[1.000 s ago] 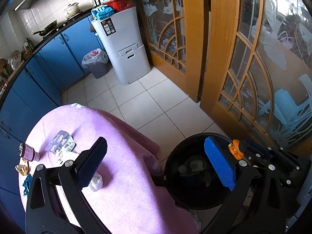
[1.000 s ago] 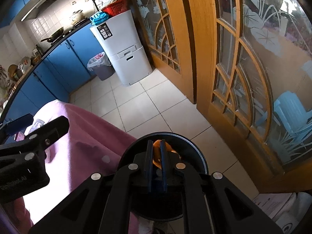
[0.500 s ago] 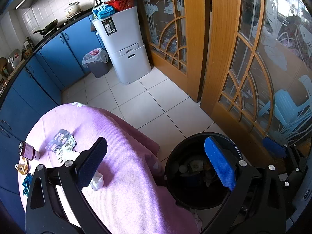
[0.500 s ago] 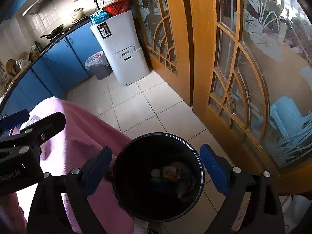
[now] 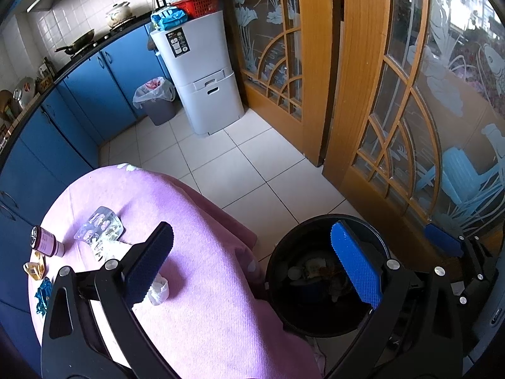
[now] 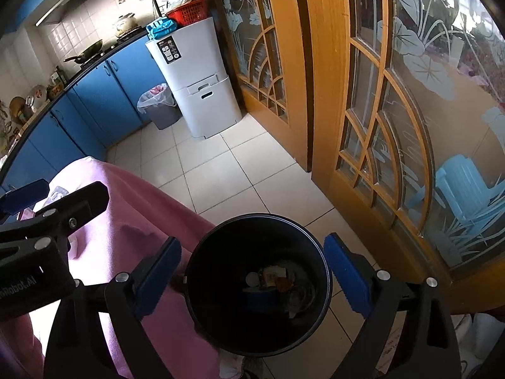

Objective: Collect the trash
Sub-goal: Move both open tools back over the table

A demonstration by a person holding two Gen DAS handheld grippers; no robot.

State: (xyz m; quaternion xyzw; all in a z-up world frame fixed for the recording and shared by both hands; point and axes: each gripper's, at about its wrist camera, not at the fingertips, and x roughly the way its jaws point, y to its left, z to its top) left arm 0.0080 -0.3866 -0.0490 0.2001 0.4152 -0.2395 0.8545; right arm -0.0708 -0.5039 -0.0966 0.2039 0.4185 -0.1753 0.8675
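Right gripper (image 6: 252, 271) spread wide over black bin (image 6: 318, 252), orange scrap released inside; left gripper (image 5: 249, 262) also spread, empty. Blister packs (image 5: 101, 227) remain near table far-left edge.

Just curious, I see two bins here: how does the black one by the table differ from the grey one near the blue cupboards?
The black bin is round, unlined, and stands close beside the pink-covered table; the grey bin looks more squared, has a white plastic liner, and stands far off against the cupboards. Loose trash shows at the black bin's bottom; the grey bin's contents are too small to tell. Both stand open on the floor.
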